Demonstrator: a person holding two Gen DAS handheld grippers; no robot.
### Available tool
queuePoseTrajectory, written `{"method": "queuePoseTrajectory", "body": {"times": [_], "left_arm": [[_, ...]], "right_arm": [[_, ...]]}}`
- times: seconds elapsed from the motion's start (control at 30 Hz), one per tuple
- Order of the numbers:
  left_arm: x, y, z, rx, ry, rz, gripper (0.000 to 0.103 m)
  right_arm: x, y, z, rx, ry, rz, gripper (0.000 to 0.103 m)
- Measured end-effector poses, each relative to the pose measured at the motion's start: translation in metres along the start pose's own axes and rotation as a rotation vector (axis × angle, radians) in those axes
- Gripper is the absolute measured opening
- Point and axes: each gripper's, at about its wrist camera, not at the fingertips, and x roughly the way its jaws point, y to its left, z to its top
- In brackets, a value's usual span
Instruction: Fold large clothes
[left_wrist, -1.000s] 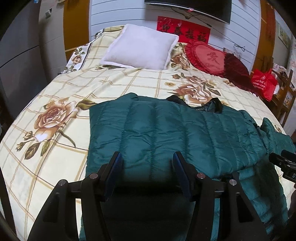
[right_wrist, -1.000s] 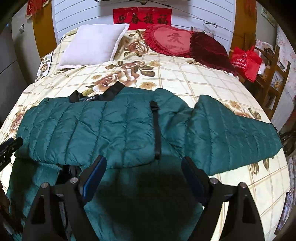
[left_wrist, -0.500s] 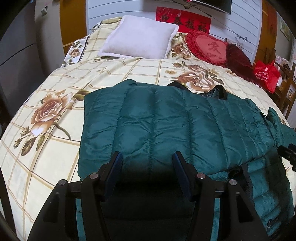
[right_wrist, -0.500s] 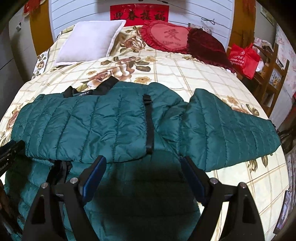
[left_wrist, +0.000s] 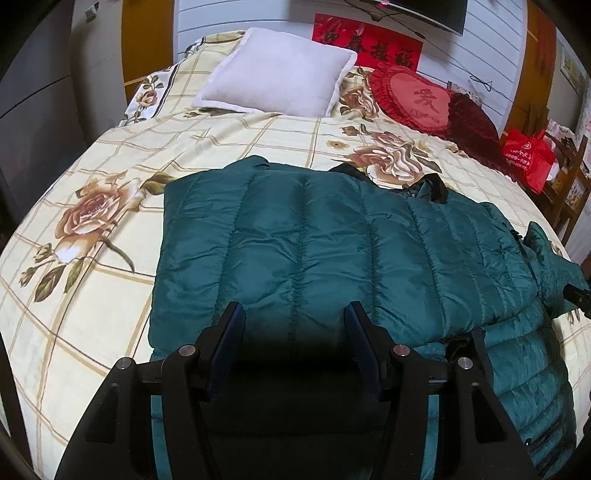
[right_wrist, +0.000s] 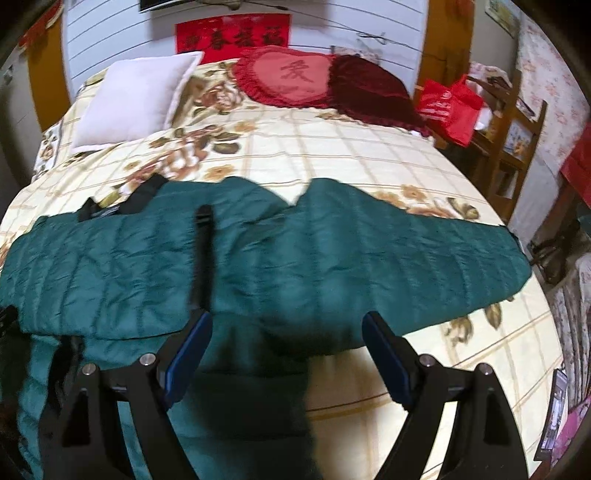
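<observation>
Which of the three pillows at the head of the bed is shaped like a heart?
The bright red frilled pillow in the middle; the white pillow is square and the dark red pillow lacks that outline.

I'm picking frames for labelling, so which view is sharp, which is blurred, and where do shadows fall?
Left wrist view: sharp, quilting on the green jacket crisp, dark shadow between the left gripper fingers. Right wrist view: motion-blurred throughout, shadow ahead of the right gripper. Both bulge with fisheye distortion.
</observation>
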Motion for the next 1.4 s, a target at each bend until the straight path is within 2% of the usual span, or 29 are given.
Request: {"method": "queuePoseTrajectory", "body": {"times": [0.13,0.27,0.63,0.83,1.0,1.1,1.23,1.4], "left_arm": [[0.0,0.0,0.0,-0.001,-0.002,0.0,0.067],[0.001,0.0,0.0,0.0,-0.003,-0.001,0.067],[0.0,0.006,0.002,-0.031,-0.012,-0.001,0.067],[0.0,0.007,0.002,-0.034,-0.015,-0.007,0.067],[-0.001,0.004,0.0,-0.032,-0.013,-0.018,0.067],[-0.002,0.003,0.0,-0.03,-0.013,-0.024,0.067],[-0.003,0.001,-0.002,-0.022,-0.011,-0.027,0.067],[-0.003,0.0,-0.002,-0.026,-0.01,-0.025,0.067]], "right_arm": [[0.008,-0.028,0.004,0.044,0.007,-0.05,0.086],[0.011,-0.042,0.006,0.083,0.014,-0.051,0.086],[0.009,-0.016,0.007,0.033,0.001,-0.009,0.086],[0.011,-0.02,0.007,0.035,-0.002,-0.032,0.086],[0.022,-0.061,0.007,0.117,-0.003,-0.07,0.086],[0.034,-0.1,0.009,0.188,-0.001,-0.131,0.086],[0.051,-0.166,0.013,0.299,-0.001,-0.248,0.086],[0.064,-0.244,0.016,0.453,-0.023,-0.319,0.086]]}}
